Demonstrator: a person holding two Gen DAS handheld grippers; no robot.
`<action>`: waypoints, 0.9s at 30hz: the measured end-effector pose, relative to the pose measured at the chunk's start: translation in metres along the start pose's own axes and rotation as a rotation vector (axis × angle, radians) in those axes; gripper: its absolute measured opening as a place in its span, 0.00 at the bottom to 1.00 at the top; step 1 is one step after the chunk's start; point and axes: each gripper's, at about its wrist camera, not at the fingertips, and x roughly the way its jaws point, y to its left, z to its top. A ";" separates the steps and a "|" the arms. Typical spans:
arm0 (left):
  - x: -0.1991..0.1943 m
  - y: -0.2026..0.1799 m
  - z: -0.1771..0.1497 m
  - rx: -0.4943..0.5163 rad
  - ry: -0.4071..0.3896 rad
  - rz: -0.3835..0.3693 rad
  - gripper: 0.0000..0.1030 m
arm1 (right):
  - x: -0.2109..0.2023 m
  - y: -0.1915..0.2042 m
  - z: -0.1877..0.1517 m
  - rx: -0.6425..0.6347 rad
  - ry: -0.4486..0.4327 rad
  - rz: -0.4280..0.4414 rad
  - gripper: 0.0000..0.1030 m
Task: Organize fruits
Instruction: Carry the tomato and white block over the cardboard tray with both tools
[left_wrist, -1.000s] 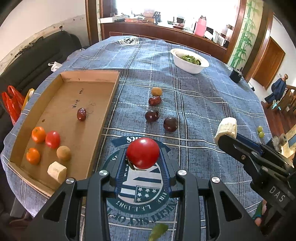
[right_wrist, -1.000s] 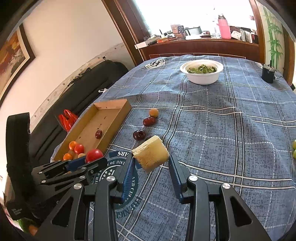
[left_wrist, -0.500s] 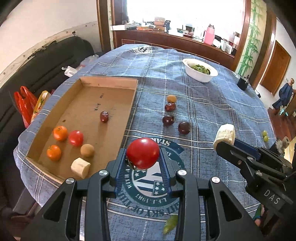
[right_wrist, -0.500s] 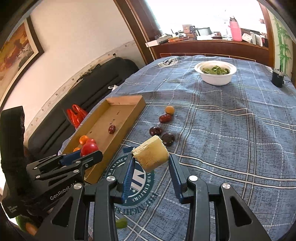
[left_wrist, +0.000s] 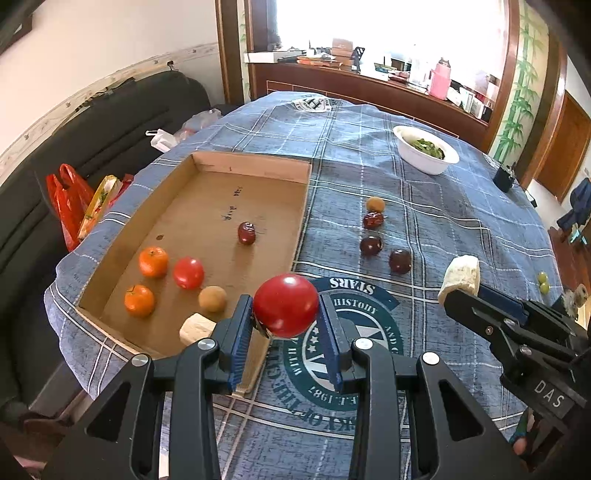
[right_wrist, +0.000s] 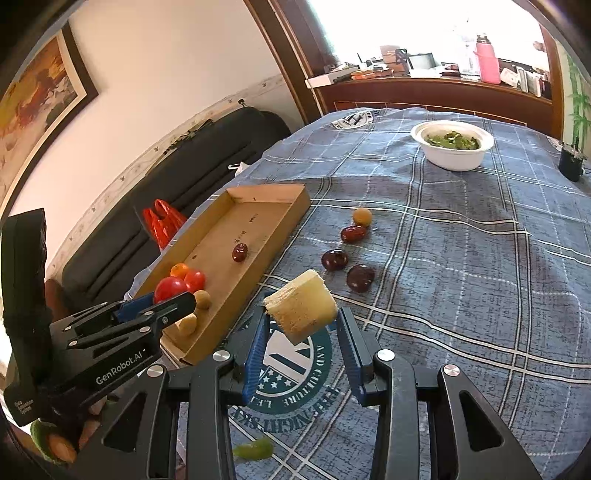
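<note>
My left gripper (left_wrist: 286, 325) is shut on a red tomato (left_wrist: 285, 305) and holds it above the near right corner of the cardboard tray (left_wrist: 258, 170). The tray holds two oranges (left_wrist: 153, 261), a tomato (left_wrist: 188, 273), a brown fruit (left_wrist: 212, 298), a pale chunk (left_wrist: 195, 328) and a dark date (left_wrist: 246, 232). My right gripper (right_wrist: 301, 332) is shut on a pale banana chunk (right_wrist: 301, 309) above the cloth, right of the tray (right_wrist: 291, 192). Several dark plums (left_wrist: 371, 245) and a yellow fruit (left_wrist: 375, 204) lie on the cloth right of the tray.
A white bowl of greens (left_wrist: 424, 155) stands at the far right of the round table. Two green grapes (left_wrist: 542, 282) lie near the right edge. A small black object (left_wrist: 503, 178) sits beyond the bowl. A black sofa with red bags (left_wrist: 70, 199) is to the left.
Both grippers have moved left toward the tray with their fruit and risen; the left gripper's tomato now hangs over the tray's near right corner.
</note>
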 end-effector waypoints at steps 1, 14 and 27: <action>0.000 0.001 0.000 -0.002 0.000 0.001 0.31 | 0.001 0.001 0.000 -0.003 0.001 0.002 0.37; 0.003 0.017 0.001 -0.022 0.007 0.013 0.31 | 0.011 0.017 0.004 -0.036 0.015 0.016 0.37; 0.008 0.029 0.003 -0.037 0.014 0.025 0.31 | 0.025 0.024 0.008 -0.053 0.034 0.026 0.37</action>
